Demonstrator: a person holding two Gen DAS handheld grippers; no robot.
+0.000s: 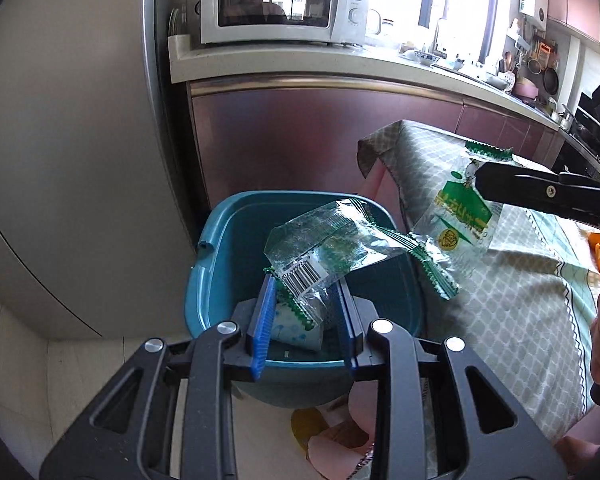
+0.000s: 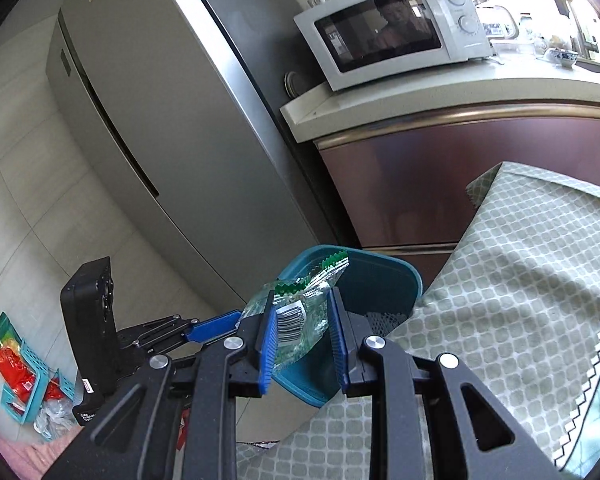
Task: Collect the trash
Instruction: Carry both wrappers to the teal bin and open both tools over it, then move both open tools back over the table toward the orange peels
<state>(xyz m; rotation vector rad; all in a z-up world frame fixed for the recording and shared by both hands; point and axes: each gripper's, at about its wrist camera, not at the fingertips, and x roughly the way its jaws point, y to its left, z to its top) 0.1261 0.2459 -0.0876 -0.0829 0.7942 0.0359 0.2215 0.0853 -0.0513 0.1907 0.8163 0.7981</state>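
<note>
A teal trash bin (image 1: 220, 264) stands on the floor beside the table; it also shows in the right wrist view (image 2: 384, 280). My left gripper (image 1: 306, 292) is over the bin, jaws apart, with a clear green-edged wrapper with a barcode (image 1: 332, 248) lying between and across its fingers. White trash (image 1: 296, 330) lies inside the bin. My right gripper shows at the right of the left wrist view (image 1: 496, 184), against a green-and-white snack wrapper (image 1: 456, 216). In the right wrist view the right gripper (image 2: 302, 320) has its jaws apart with the barcode wrapper (image 2: 296, 312) between them.
The table with a green patterned cloth (image 1: 500, 280) is right of the bin. A grey fridge (image 2: 148, 128) stands to the left, and a counter with a white microwave (image 1: 280, 4) behind. A teal basket with red packets (image 2: 16, 376) sits on the floor.
</note>
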